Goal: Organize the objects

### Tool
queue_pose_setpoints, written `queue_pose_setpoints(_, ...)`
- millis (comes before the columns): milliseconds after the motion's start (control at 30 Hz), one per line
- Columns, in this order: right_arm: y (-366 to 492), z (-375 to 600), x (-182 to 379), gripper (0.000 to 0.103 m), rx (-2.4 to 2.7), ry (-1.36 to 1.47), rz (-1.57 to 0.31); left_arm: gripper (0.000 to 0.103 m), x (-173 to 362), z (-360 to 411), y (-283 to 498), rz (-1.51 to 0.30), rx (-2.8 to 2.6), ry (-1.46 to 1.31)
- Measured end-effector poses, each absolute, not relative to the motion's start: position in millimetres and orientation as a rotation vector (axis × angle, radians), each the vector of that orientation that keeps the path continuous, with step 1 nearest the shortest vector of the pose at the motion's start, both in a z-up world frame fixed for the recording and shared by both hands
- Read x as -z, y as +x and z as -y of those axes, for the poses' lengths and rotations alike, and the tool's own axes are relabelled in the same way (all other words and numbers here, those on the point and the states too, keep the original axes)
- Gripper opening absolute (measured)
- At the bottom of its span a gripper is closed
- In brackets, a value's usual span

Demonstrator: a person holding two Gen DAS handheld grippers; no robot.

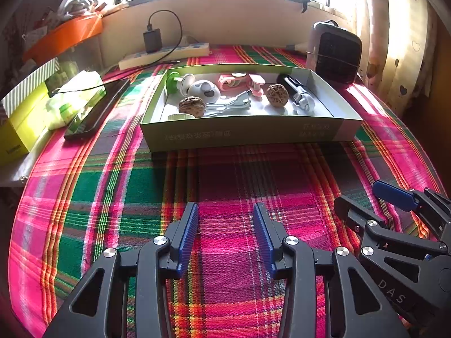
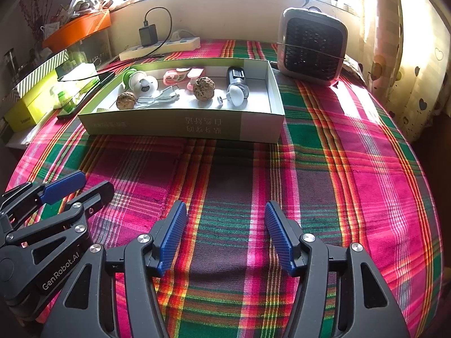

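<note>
A shallow green-and-white cardboard box point(image 1: 248, 133) point(image 2: 180, 125) sits on the plaid tablecloth at the far middle. In it lie two walnuts point(image 1: 191, 106) point(image 1: 277, 95) point(image 2: 126, 100) point(image 2: 203, 85), a white cable point(image 1: 231, 102) point(image 2: 160, 98), a green-and-white suction piece point(image 1: 176, 82) point(image 2: 132, 78), pink clips point(image 1: 234, 81) point(image 2: 180, 75) and a black-and-white tool point(image 1: 298, 93) point(image 2: 236, 87). My left gripper point(image 1: 225, 236) is open and empty over the cloth, well short of the box. My right gripper point(image 2: 225, 235) is open and empty, beside the left one.
A small grey heater point(image 1: 335, 52) point(image 2: 311, 46) stands at the back right. A power strip with a black charger point(image 1: 166, 52) point(image 2: 160, 43) lies by the wall. A phone point(image 1: 95, 109), tissue pack and yellow boxes point(image 1: 19, 129) are at the left.
</note>
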State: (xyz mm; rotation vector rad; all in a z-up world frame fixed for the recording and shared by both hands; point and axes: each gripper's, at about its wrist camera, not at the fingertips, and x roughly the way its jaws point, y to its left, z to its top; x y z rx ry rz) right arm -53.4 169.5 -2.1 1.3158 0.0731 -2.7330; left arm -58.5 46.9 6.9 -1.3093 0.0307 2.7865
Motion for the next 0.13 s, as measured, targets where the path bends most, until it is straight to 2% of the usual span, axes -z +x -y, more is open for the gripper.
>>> queue_pose_setpoints(133,-53.4,-169.3,2.1,0.059,2.733,1.316,-0.073,0.039,-6.9,-47.0,-58.5,-0.031,-2.787,-1.309)
